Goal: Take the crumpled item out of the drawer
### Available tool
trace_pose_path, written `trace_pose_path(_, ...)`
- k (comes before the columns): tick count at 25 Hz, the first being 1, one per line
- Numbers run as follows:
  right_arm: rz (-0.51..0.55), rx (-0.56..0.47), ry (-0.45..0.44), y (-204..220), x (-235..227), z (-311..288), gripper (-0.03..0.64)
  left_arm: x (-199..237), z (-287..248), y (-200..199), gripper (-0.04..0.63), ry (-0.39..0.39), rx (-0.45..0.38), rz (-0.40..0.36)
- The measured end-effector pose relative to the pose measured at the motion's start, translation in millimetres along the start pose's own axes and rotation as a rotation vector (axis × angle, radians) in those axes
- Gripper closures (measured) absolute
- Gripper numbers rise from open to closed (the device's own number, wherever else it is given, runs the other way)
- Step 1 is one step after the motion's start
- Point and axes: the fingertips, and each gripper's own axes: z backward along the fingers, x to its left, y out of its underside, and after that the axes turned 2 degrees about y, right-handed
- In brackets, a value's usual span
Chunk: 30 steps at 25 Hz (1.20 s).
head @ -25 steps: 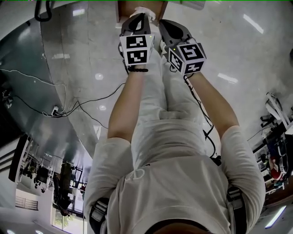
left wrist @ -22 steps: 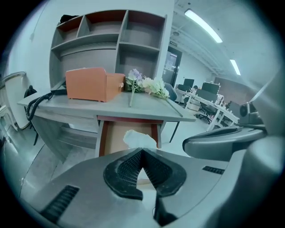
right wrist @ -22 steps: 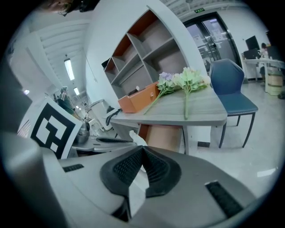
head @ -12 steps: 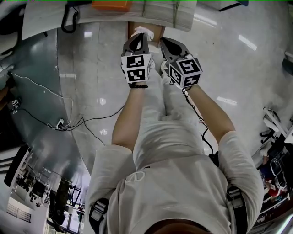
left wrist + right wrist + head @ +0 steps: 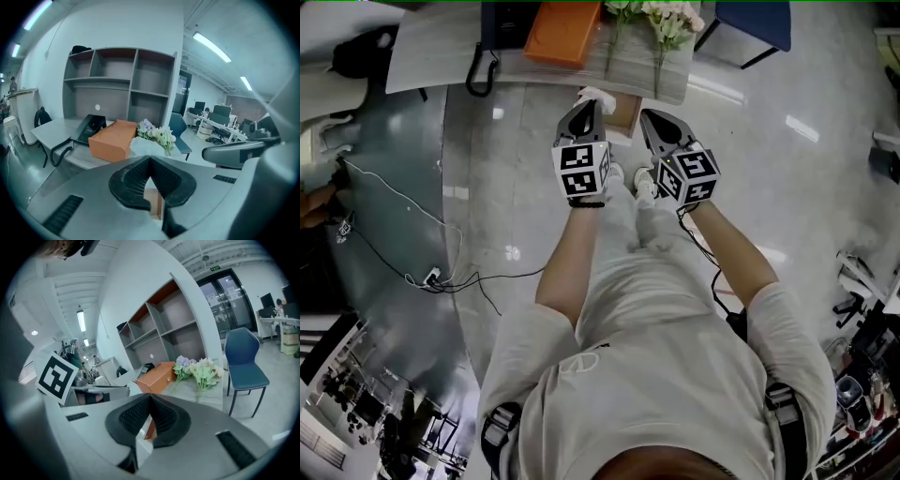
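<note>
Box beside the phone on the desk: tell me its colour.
Orange. The box shows best in the left gripper view.

Bright, even indoor light. Ceiling strip lights (image 5: 211,47) glare white and leave pale streaks on the glossy floor (image 5: 769,187). Strong fisheye bending, dark rounded corners, and a bluish tint in both gripper views.

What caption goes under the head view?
Seen from above: a person holds the left gripper, pinching a crumpled white wad, and the right gripper out toward a desk.
</note>
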Motion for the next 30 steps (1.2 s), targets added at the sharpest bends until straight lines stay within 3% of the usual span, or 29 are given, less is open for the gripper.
trace_pose_path(7,0.051,-0.073,-0.001,-51.2,5.9,28.5,0.615,-6.7,34.1,-62.6,0.594,0.019,-0.107,-0.048)
trace_pose_path(12,0.026,-0.139,-0.001,-87.8,6.3,52.3,0.615,-16.6,56.7,-91.1,0.595,0.038,-0.165,-0.068)
trace_pose_path(22,0.102,-0.276,0.028,-159.5,10.6,95.2,0.615,-23.9,99.4,-151.9,0.594,0.088,-0.288,-0.144)
trace_pose_path(30,0.111,-0.38,0.059,-209.6,15.2,136.0,0.615,-24.1,146.4,-210.3,0.594,0.126,-0.432,-0.134)
